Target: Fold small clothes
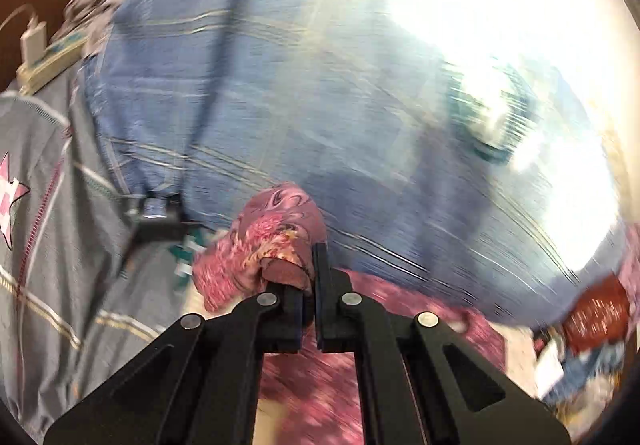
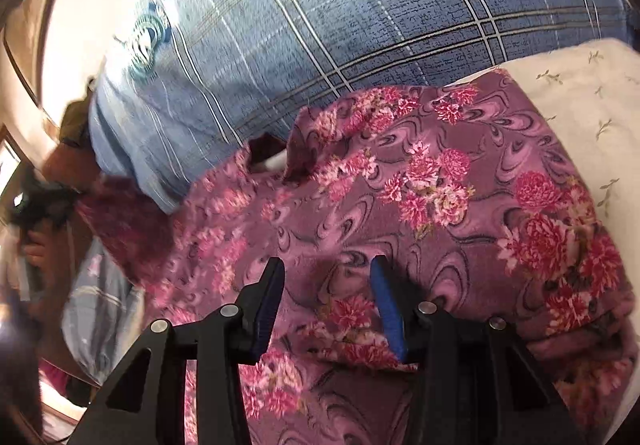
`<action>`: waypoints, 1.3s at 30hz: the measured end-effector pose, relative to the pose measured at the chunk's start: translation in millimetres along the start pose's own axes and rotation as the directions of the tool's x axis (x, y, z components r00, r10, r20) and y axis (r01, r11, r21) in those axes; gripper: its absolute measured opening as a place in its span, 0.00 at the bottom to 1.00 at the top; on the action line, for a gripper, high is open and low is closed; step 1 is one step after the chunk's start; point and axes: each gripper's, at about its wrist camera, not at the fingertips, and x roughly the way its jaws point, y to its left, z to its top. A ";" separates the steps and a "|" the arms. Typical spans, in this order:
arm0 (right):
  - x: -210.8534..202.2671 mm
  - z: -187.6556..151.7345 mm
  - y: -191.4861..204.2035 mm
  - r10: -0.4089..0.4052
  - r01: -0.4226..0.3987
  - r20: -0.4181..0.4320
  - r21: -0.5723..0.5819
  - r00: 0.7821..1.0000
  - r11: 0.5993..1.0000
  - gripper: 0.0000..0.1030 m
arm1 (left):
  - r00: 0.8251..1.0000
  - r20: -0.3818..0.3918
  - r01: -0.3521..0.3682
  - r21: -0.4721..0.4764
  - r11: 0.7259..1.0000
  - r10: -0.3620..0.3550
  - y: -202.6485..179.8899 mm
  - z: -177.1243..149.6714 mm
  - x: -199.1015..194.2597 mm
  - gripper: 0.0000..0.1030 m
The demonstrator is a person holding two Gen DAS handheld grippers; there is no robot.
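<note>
A purple garment with pink flowers [image 2: 400,197] lies spread on the blue plaid bed cover [image 2: 360,25]. My left gripper [image 1: 308,277] is shut on a bunched edge of this floral garment [image 1: 264,241] and holds it lifted above the bed; the view is blurred by motion. My right gripper [image 2: 328,285] is open, its blue-padded fingers [image 2: 384,305] hovering just over the middle of the garment, with cloth between them but not pinched. The left gripper also shows far left in the right wrist view [image 2: 36,201], dark and blurred.
A white cloth with small sprigs [image 2: 580,97] lies under the garment at right. A grey garment with a pink star [image 1: 40,205] lies at left. A power strip with a white charger [image 1: 40,53] sits at the bed's far left edge. A teal patch [image 1: 492,121] marks the cover.
</note>
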 end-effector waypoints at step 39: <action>21.2 -2.9 152.4 -0.173 0.125 -0.066 -0.448 0.983 0.885 0.59 | 0.929 -0.276 0.189 -0.217 0.958 -0.246 -18.8 -176.9 30.3 0.41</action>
